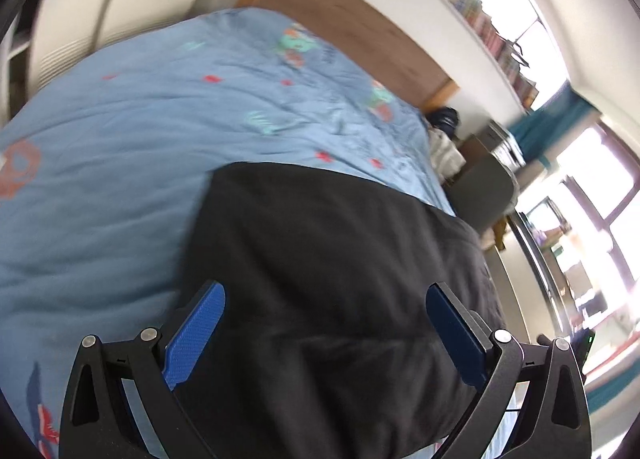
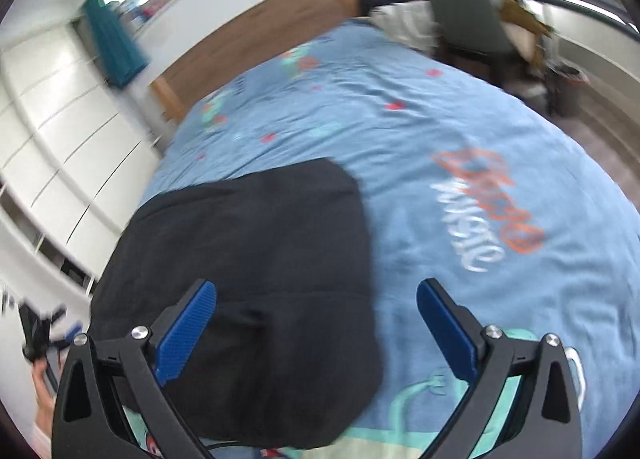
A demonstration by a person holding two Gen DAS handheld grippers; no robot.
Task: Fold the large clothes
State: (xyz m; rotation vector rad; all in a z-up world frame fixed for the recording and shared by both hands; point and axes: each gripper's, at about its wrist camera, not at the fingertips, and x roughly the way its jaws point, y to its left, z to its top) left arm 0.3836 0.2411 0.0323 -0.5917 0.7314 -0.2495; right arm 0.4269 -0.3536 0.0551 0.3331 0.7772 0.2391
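Blue printed duvet [image 1: 120,119] is covering the bed. Black folded garment [image 1: 320,259] is lying flat on it near the front edge. Left hand-held gripper [image 1: 325,323] and right hand-held gripper [image 2: 316,319] are hovering above, both released, nothing between their jaws.

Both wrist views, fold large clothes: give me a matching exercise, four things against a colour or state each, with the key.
Things:
1. Folded cloth garment
2. Printed bed cover
3. Wooden headboard
4. Left claw

Descriptions:
A. Light blue with red and teal prints
B. Open, nothing between its blue pads
C. Black, lying on the bed
D. Brown, against the white wall

Pairs: 1-C, 2-A, 3-D, 4-B
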